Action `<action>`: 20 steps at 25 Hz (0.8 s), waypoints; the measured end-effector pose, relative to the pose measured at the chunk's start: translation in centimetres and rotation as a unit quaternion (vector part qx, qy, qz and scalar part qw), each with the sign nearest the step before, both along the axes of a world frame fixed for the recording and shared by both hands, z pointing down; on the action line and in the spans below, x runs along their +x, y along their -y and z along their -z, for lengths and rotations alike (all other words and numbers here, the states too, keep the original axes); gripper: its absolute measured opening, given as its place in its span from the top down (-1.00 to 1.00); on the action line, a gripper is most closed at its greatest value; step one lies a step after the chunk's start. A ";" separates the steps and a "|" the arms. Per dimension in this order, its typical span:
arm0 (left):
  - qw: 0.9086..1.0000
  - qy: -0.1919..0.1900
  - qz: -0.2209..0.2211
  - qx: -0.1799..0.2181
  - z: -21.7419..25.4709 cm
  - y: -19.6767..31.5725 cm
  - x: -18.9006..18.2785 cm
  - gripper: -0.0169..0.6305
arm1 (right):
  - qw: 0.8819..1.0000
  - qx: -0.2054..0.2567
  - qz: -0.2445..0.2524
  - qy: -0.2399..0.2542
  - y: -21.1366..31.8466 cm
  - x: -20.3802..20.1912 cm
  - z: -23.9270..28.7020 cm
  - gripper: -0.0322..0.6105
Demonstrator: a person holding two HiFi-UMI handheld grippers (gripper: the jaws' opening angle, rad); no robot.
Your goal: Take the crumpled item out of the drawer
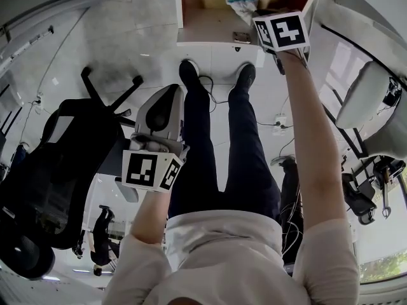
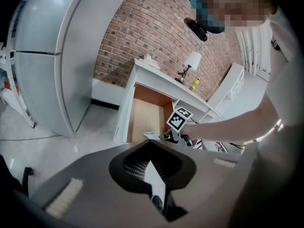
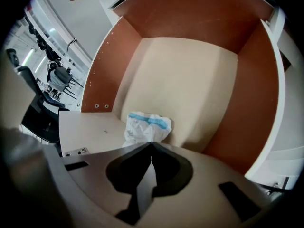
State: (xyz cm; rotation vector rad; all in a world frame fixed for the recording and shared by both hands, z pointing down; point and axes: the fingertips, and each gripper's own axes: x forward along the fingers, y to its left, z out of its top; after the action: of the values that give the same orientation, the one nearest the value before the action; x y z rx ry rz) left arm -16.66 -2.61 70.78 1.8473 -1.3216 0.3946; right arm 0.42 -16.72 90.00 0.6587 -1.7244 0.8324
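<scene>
The crumpled item (image 3: 146, 126), white wrapping with blue print, lies on the pale floor of the open drawer (image 3: 247, 94) near its front edge. My right gripper (image 3: 151, 144) points steeply down into the drawer, and its jaw tips meet on the item's lower edge, pinching it. From the head view, the item (image 1: 243, 4) shows just beyond the right gripper (image 1: 252, 16) inside the drawer (image 1: 210, 33). The left gripper (image 1: 168, 89) hangs in the air over the floor, away from the drawer. It is shut with nothing in it (image 2: 150, 141).
A black office chair (image 1: 70, 151) stands on the floor to the left. The person's shoes (image 1: 189, 74) are right in front of the drawer. A white desk with a lamp (image 2: 192, 61) stands against a brick wall, and a tall white cabinet (image 2: 47, 56) is to its left.
</scene>
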 end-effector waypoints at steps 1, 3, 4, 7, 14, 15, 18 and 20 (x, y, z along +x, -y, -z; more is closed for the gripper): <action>1.000 0.001 0.000 0.000 -0.1 -0.1 0.0 0.92 | 1.000 0.002 0.002 -0.001 0.0 -0.1 0.0 0.87; 1.000 0.002 0.001 0.000 -0.2 -0.2 -0.2 0.92 | 1.000 0.006 0.004 -0.001 0.1 -0.1 0.1 0.87; 1.000 0.003 0.002 0.000 -0.2 -0.3 -0.2 0.92 | 1.000 0.007 0.004 -0.001 0.1 -0.1 0.1 0.87; 1.000 0.004 0.003 -0.002 -0.2 -0.6 -0.3 0.92 | 1.000 0.009 0.003 -0.001 0.1 -0.1 0.1 0.87; 1.000 0.003 0.004 0.001 -0.2 -1.0 -0.2 0.92 | 0.999 0.043 0.019 -0.015 0.0 0.0 1.3 0.87; 1.000 0.004 0.003 0.001 -0.2 -1.0 -0.1 0.92 | 0.998 0.052 0.018 -0.016 0.1 0.1 1.7 0.87; 1.000 0.004 0.001 0.003 -0.2 -1.2 0.1 0.92 | 0.997 0.081 0.002 -0.004 0.1 0.2 3.5 0.87; 1.000 0.004 0.000 0.004 -0.2 -1.3 0.4 0.92 | 0.994 0.104 -0.013 0.010 0.0 0.4 5.0 0.86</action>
State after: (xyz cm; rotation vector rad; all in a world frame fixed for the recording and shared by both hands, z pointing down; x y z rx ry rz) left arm -16.27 -1.30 70.94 1.8543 -1.3299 0.3982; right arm 0.78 -16.76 85.00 0.8170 -1.8392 0.6838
